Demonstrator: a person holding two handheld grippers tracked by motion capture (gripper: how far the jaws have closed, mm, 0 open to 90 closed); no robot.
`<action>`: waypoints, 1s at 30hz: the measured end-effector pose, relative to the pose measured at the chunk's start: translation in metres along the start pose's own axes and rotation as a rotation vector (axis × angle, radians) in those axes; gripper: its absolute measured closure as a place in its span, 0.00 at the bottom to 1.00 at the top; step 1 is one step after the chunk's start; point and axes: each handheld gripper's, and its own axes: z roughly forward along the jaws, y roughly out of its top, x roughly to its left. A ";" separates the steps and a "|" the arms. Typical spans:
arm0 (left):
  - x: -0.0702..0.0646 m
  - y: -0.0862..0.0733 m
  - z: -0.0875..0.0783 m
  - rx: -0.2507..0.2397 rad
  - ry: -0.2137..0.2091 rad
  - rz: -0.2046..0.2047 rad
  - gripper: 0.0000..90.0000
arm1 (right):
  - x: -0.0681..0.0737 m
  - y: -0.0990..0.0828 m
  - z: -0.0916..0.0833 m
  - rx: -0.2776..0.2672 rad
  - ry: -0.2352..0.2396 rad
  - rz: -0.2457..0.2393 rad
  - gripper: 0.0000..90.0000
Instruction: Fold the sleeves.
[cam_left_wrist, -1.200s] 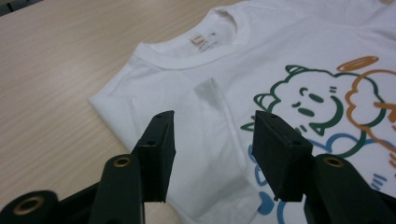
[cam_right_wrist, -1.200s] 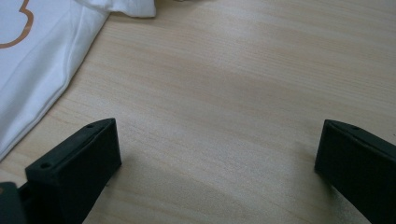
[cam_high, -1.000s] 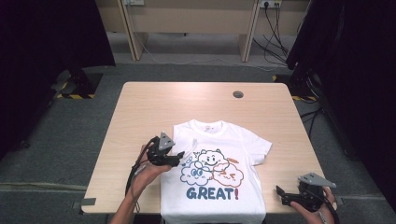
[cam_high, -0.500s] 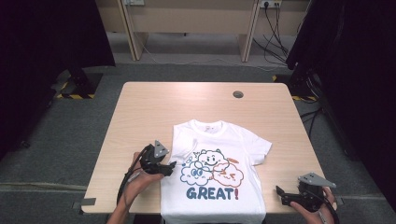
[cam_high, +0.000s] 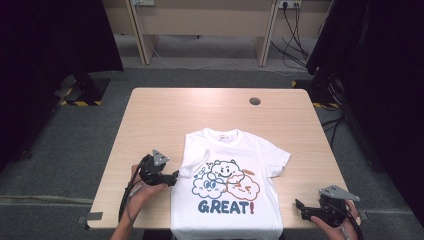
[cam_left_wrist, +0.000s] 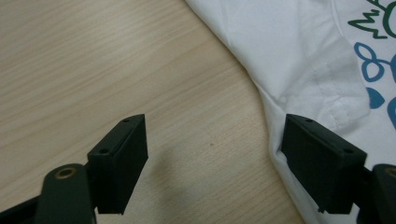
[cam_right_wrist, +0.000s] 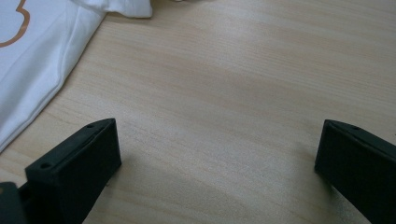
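White T-shirt (cam_high: 232, 190) lies face up on the near half of the bench (cam_high: 165, 115), cartoon print and "GREAT!" showing, hem hanging just over the near edge, collar pointing away. Left sleeve already folded in onto the body; right sleeve (cam_high: 276, 159) spread out flat. Soft thin cotton by the look — light, limp, will drape and bunch, so probably best pinched at a seam, sleeve hem or shoulder edge rather than mid-panel. Left tongs (cam_high: 175, 177) sit just beside the folded sleeve's edge; they have just been opening, and in the left gripper view they stand wide with bare wood between them, one jaw over the cloth fold (cam_left_wrist: 336, 100) but not pressing it — nothing gripped. Right tongs (cam_high: 301, 210) rest near the bench's near right corner, apart from the shirt, jaws wide over bare wood in the right gripper view, shirt edge (cam_right_wrist: 42, 88) off to one side. Small round grommet (cam_high: 255, 101) at the far side.
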 end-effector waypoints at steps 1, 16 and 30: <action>-0.001 0.001 -0.002 -0.010 -0.004 0.000 0.20 | 0.000 0.000 0.000 0.001 0.000 0.000 0.00; -0.007 -0.014 -0.002 -0.007 -0.040 -0.023 0.09 | 0.000 0.000 0.000 0.000 -0.001 0.001 0.00; -0.008 -0.020 -0.004 -0.001 -0.035 -0.035 0.07 | 0.000 0.000 0.000 0.000 -0.001 0.001 0.00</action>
